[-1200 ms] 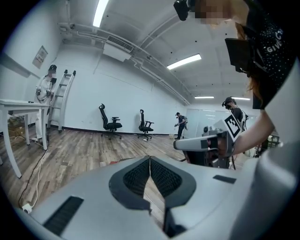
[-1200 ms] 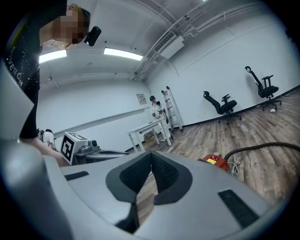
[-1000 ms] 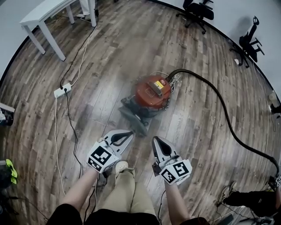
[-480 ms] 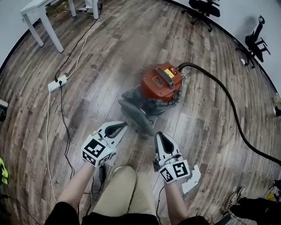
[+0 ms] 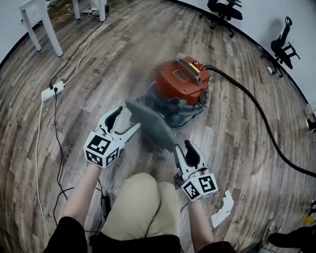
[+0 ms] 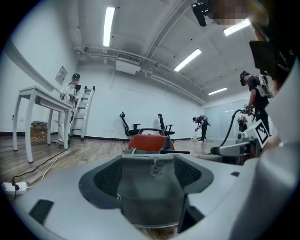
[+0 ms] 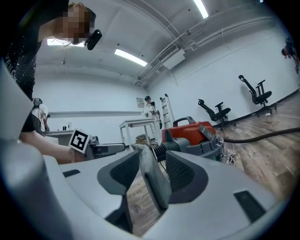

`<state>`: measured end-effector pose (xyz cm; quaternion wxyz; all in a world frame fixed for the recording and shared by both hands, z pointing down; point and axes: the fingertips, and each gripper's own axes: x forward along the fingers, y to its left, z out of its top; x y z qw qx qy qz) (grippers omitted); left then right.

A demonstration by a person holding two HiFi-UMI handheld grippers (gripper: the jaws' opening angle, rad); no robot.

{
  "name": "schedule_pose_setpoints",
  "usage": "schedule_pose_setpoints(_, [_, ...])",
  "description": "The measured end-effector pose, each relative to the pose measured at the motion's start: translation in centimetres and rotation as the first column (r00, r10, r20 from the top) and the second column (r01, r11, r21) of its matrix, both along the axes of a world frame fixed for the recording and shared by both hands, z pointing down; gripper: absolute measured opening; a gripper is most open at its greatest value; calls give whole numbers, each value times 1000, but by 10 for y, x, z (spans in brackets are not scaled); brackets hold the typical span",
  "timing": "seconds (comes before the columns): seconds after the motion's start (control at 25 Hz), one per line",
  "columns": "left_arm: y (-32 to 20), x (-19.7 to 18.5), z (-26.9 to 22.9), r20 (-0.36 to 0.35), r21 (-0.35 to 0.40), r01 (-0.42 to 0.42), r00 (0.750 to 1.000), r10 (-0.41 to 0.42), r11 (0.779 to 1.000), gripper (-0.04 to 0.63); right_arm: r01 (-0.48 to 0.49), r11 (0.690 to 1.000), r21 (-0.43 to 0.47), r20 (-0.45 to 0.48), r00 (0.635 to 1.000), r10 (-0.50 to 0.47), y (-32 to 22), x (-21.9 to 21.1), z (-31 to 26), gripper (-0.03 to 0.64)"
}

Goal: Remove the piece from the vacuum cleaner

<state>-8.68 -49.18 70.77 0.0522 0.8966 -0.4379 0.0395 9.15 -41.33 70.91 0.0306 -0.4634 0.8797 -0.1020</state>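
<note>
A red vacuum cleaner (image 5: 180,79) stands on the wood floor, with a flat grey piece (image 5: 148,123) sticking out from its front towards me. My left gripper (image 5: 127,118) is at the piece's left end, its jaws opening. In the left gripper view the grey piece (image 6: 150,187) fills the space between the pads, and the vacuum (image 6: 150,142) stands behind it. My right gripper (image 5: 182,147) is at the piece's near right end, jaws also opening. There the piece's thin edge (image 7: 152,183) stands between the pads with gaps beside it.
A black hose (image 5: 256,118) runs from the vacuum off to the right. A power strip (image 5: 52,91) and cables lie at the left. White table legs (image 5: 37,20) and office chairs (image 5: 224,10) stand at the back. A white scrap (image 5: 222,210) lies by my right knee.
The vacuum has come closer in the head view. Both grippers moved forward from shut and apart from the grey piece to spread jaws around its two ends.
</note>
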Motion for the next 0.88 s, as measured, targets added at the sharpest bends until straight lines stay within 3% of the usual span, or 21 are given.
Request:
schedule_pose_setpoints(0.2, [-31, -12, -2, 67, 46, -10, 998, 7, 999, 334, 40, 999, 18, -41, 998, -39, 4, -11, 13, 173])
schedule_pose_setpoints(0.28, [-37, -13, -6, 115, 62, -61, 992, 54, 996, 334, 44, 999, 9, -54, 998, -43, 1, -13, 17, 172])
schedule_pose_setpoints(0.44, [-43, -9, 7, 264, 31, -209, 945, 194, 977, 334, 52, 999, -5, -61, 997, -52, -5, -17, 22, 173])
schedule_pose_setpoints(0.6, [-49, -4, 24, 291, -4, -293, 915, 281, 956, 333, 84, 996, -43, -45, 995, -86, -10, -20, 32, 172])
schedule_pose_setpoints(0.68, [-51, -2, 28, 325, -3, -303, 901, 287, 953, 330, 106, 992, -62, -44, 993, -109, -13, -25, 37, 172])
schedule_pose_setpoints(0.76, [-52, -5, 31, 387, 13, -273, 888, 247, 962, 201, 98, 993, -71, -69, 992, -103, -16, -28, 41, 162])
schedule_pose_setpoints(0.8, [-52, -8, 32, 406, 20, -259, 885, 228, 966, 92, 87, 994, -69, -85, 992, -93, -17, -29, 42, 104])
schedule_pose_setpoints(0.84, [-50, -10, 33, 410, 22, -253, 885, 222, 967, 68, 75, 995, -65, -98, 992, -81, -18, -28, 43, 43])
schedule_pose_setpoints(0.88, [-48, -11, 34, 402, 20, -254, 887, 225, 967, 28, 67, 996, -60, -103, 992, -73, -18, -28, 43, 29])
